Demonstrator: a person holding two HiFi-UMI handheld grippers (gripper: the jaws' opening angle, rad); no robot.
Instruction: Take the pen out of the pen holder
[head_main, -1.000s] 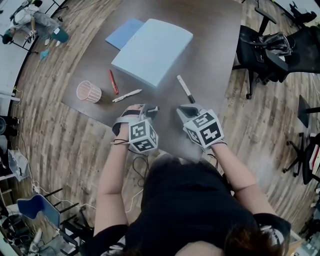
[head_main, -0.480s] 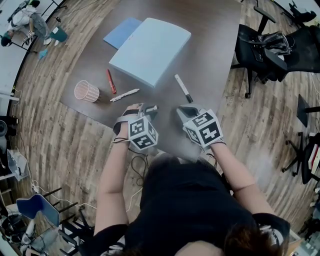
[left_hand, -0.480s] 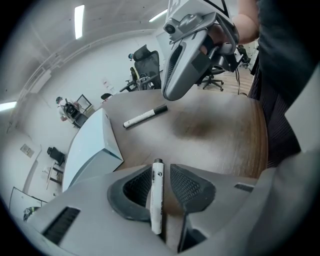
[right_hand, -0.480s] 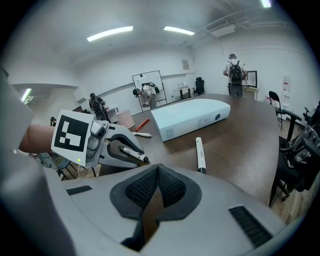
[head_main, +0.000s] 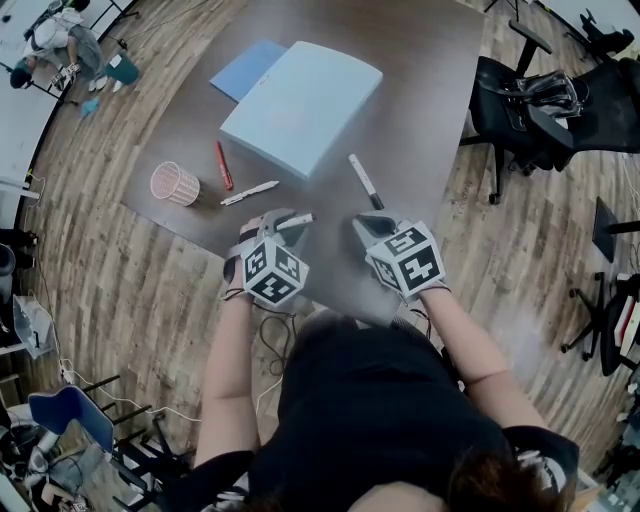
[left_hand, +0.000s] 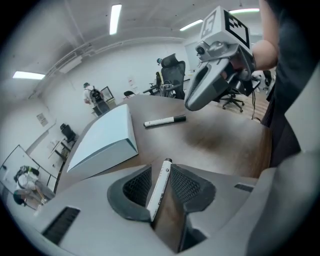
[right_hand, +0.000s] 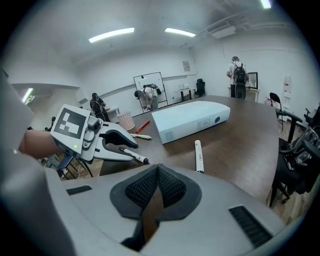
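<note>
The left hand-held gripper (left_hand: 161, 169) has just been opening its jaws, and a white pen (left_hand: 158, 192) sits between them. It leans on the left pad, and bare worktop (left_hand: 220, 140) shows through the gap on its other side, so the pads are not squeezing it. The dark tip pokes out past the jaw ends.

From the right gripper view, the pen lies along the lower jaw of that tilted gripper, above the near edge of the worktop.

The right hand-held gripper (right_hand: 157, 169) sits beside its partner with its pads together at the tips and nothing between them.

The pink mesh pen holder (head_main: 175, 183) is well off to the left of the left hand-held gripper and well apart from the pen. I cannot tell if anything is left inside it.

Between holder and gripper lie a red pen (head_main: 224, 165) and a second white pen (head_main: 250, 192), both flat on the worktop. Just ahead of the right hand-held gripper lies a black-capped marker (head_main: 366, 181).

Farther ahead of both sits a pale blue box (head_main: 300, 100), with a blue sheet (head_main: 245, 66) peeking out on its far left.
</note>
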